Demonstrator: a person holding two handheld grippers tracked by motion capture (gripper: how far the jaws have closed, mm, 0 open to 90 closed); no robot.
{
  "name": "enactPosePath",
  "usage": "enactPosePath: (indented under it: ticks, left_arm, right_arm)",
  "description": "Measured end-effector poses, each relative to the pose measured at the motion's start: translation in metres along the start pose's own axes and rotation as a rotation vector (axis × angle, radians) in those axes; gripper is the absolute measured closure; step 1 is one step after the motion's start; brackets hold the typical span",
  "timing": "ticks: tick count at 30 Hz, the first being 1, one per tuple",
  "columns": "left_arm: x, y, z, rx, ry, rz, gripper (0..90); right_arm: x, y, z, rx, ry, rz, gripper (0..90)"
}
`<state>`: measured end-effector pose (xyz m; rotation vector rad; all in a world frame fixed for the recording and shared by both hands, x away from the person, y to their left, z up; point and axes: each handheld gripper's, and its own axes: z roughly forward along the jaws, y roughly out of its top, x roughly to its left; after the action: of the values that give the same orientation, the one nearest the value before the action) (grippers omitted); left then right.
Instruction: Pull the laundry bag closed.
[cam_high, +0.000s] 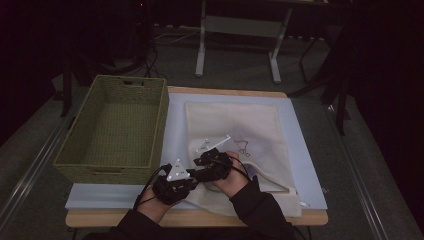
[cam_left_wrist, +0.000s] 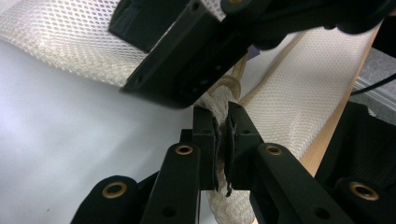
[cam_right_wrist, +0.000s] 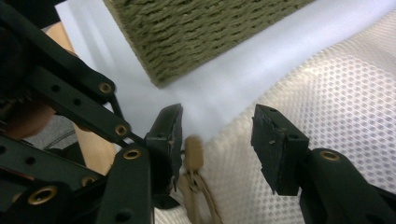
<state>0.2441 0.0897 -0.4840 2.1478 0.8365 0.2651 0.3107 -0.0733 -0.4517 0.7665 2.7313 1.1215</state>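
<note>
- Mesh bag (cam_high: 235, 145), cream and netted, lies flat on the pale blue mat (cam_high: 305, 165) at the middle of the surface (cam_high: 200, 218), with a faint printed figure near its centre.
- Its near-left corner, at about 7 o'clock on the bag, is where both hands meet.
- Left gripper (cam_high: 192, 176) has its jaws pressed nearly together on a bunched fold of the mesh (cam_left_wrist: 223, 105), seen clamped in the left gripper view.
- Right gripper (cam_high: 202, 161) sits just beside it, at 1 o'clock from the left one; its jaws stand about half apart and grip nothing.
- Tan drawstring toggle (cam_right_wrist: 193, 154) lies between those jaws, close against the left-hand pad.
- Woven green basket (cam_high: 120, 127) stands at 9 o'clock from the bag, just beside it.
</note>
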Motion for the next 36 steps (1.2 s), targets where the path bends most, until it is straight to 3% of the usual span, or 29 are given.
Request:
enactPosePath:
  ticks: [4, 10, 14, 17, 21, 29, 30, 34, 36]
  left_arm:
    - [0.002, 0.0, -0.001, -0.003, 0.005, -0.006, 84.6]
    - [0.004, -0.002, -0.004, -0.005, 0.012, -0.018, 84.4]
    - [0.004, -0.003, -0.003, 0.0, 0.017, -0.016, 84.5]
    - [0.004, -0.003, -0.003, 0.0, 0.024, -0.014, 84.4]
    - [0.004, -0.003, -0.004, -0.004, 0.02, -0.014, 84.3]
    - [0.003, -0.003, -0.004, -0.007, 0.018, -0.005, 84.3]
    - [0.003, -0.003, -0.004, -0.007, 0.021, -0.004, 84.3]
    - [0.003, -0.004, -0.004, 0.0, 0.02, -0.001, 84.3]
    - [0.003, -0.004, -0.004, 0.002, 0.02, 0.0, 84.3]
  right_arm:
    - [-0.007, -0.004, -0.007, 0.002, -0.044, 0.022, 53.1]
    - [-0.014, -0.014, -0.018, -0.002, -0.039, 0.033, 55.8]
    - [-0.016, -0.019, -0.025, -0.006, -0.001, 0.038, 59.7]
    - [-0.012, -0.023, -0.03, 0.01, 0.032, -0.004, 65.1]
    - [-0.006, -0.028, -0.03, 0.048, 0.079, -0.028, 65.5]
    - [-0.008, -0.028, -0.019, 0.094, 0.105, -0.056, 64.7]
    - [-0.009, -0.028, -0.018, 0.097, 0.096, -0.052, 64.8]
    - [-0.016, -0.026, -0.013, 0.097, 0.14, -0.025, 65.2]
    - [-0.016, -0.025, -0.011, 0.102, 0.14, -0.036, 66.0]
